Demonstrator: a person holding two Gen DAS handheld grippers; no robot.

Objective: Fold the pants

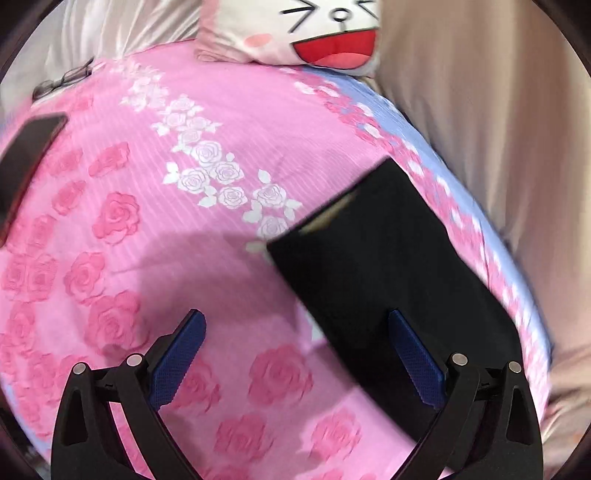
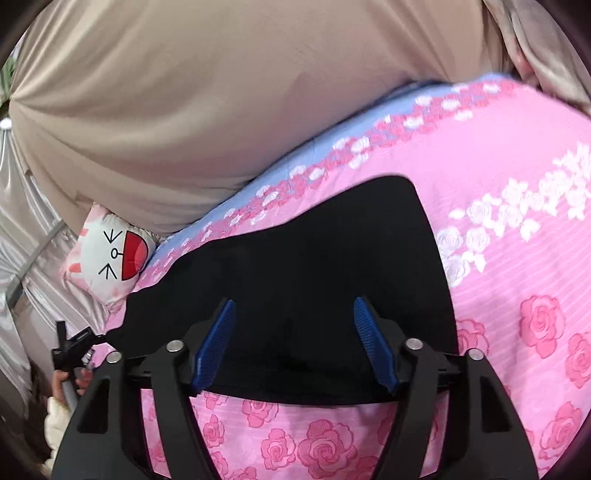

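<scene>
the black pants (image 2: 295, 266) lie flat on the bed's pink rose bedspread (image 2: 517, 277), filling the centre of the right wrist view and the right half of the left wrist view, already gathered into a compact dark slab, so the fold looks well along. the right gripper (image 2: 293, 343) hangs over the near edge of the pants with its blue pads (image 2: 216, 343) apart and nothing pinched between them; that stance suits a release or a fresh pinch of the hem. the left gripper (image 1: 295, 362) is also spread wide, one pad (image 1: 415, 354) over the black cloth, the other over bare bedspread, straddling the pants' left edge without clamping it.

the pants sit near the bedspread's blue border (image 2: 280, 162), just beside the beige curtain (image 2: 184, 110), so room is tight toward the top of the right wrist view. wide open bedspread lies at centre left of the left wrist view. a dark phone (image 1: 26, 155) and glasses (image 1: 66, 79) rest far at upper left, and a cartoon pillow (image 1: 310, 33) at top, all well apart from the pants.
</scene>
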